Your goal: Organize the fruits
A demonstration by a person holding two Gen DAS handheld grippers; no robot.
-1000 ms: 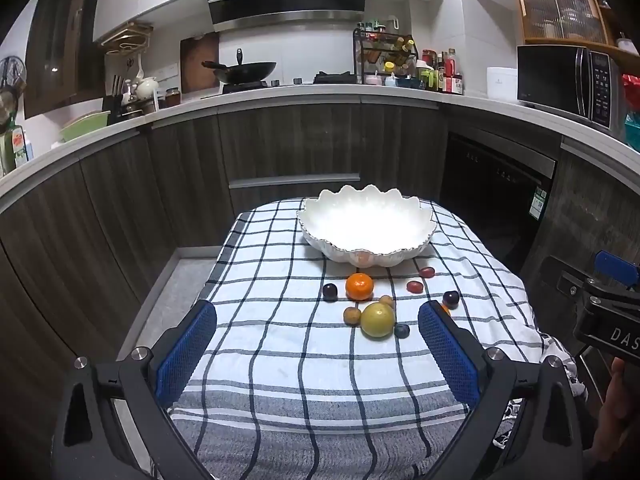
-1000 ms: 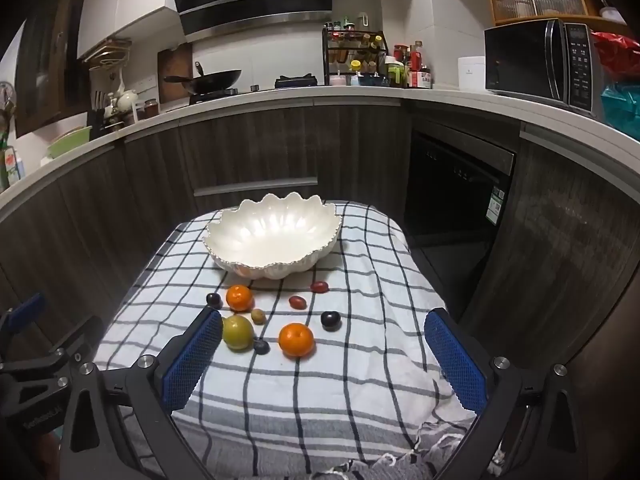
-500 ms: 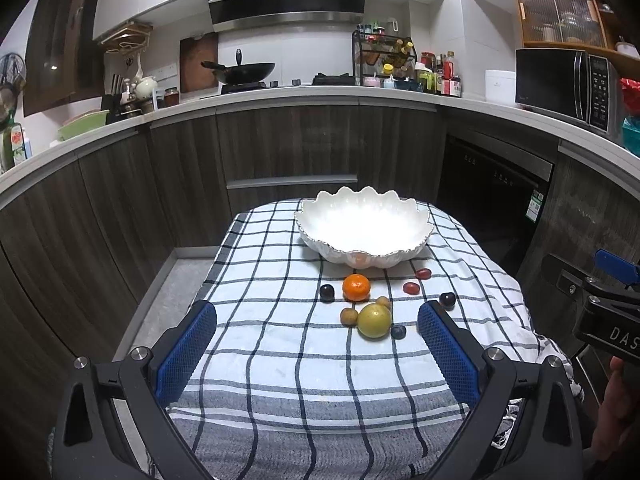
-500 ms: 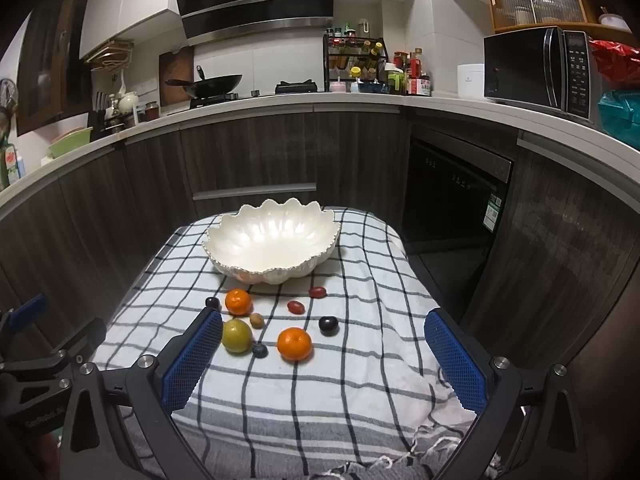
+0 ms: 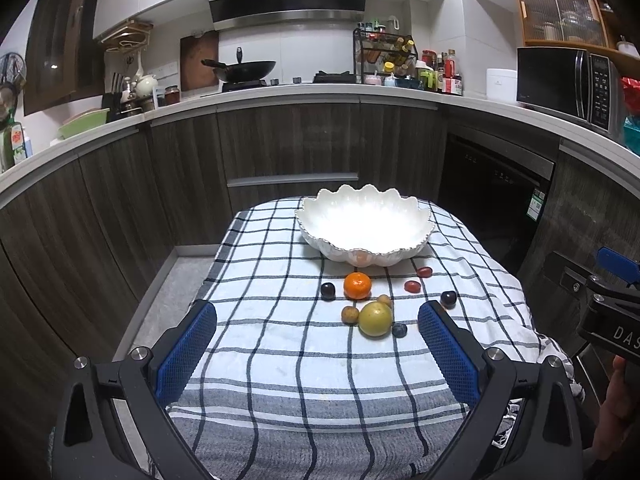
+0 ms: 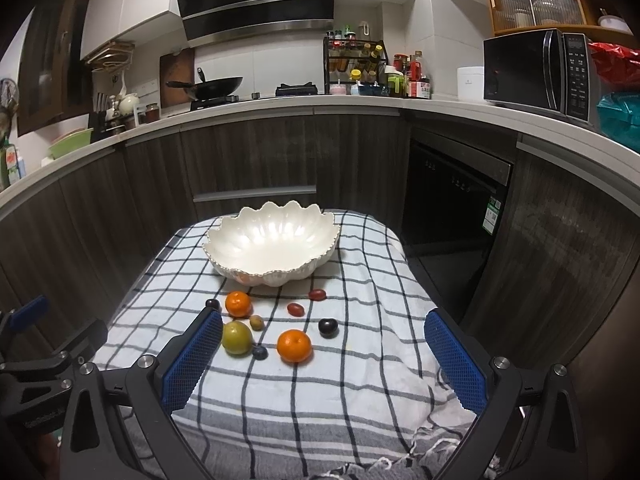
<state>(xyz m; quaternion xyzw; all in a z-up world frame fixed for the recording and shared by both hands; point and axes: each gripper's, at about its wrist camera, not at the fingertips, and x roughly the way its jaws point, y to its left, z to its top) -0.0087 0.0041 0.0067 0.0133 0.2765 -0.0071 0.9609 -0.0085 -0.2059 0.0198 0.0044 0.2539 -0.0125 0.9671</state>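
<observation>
A white scalloped bowl (image 5: 416,236) (image 6: 224,248) stands empty at the far end of a checked cloth. In front of it lie loose fruits: an orange (image 5: 357,285) (image 6: 238,303), a second orange (image 6: 294,345), a yellow-green fruit (image 5: 375,319) (image 6: 237,337), dark plums (image 5: 327,291) (image 6: 327,327), red cherry tomatoes (image 5: 412,286) (image 6: 295,309) and small brown ones (image 5: 349,314). My left gripper (image 5: 317,348) hovers open near the cloth's front, short of the fruits. My right gripper (image 6: 323,352) is open too, with the second orange between its fingers' line but farther off.
The cloth-covered table (image 5: 280,360) drops off at its left, right and near edges. Dark cabinets (image 5: 292,152) curve behind it, topped by a worktop with a wok (image 5: 244,68), a spice rack (image 6: 356,60) and a microwave (image 6: 540,68). A hand (image 5: 616,408) holds the other gripper at right.
Both views have risen and tilted up slightly; the bowl and fruits sit a little lower and farther. Both grippers stay open and nothing on the cloth has moved.
</observation>
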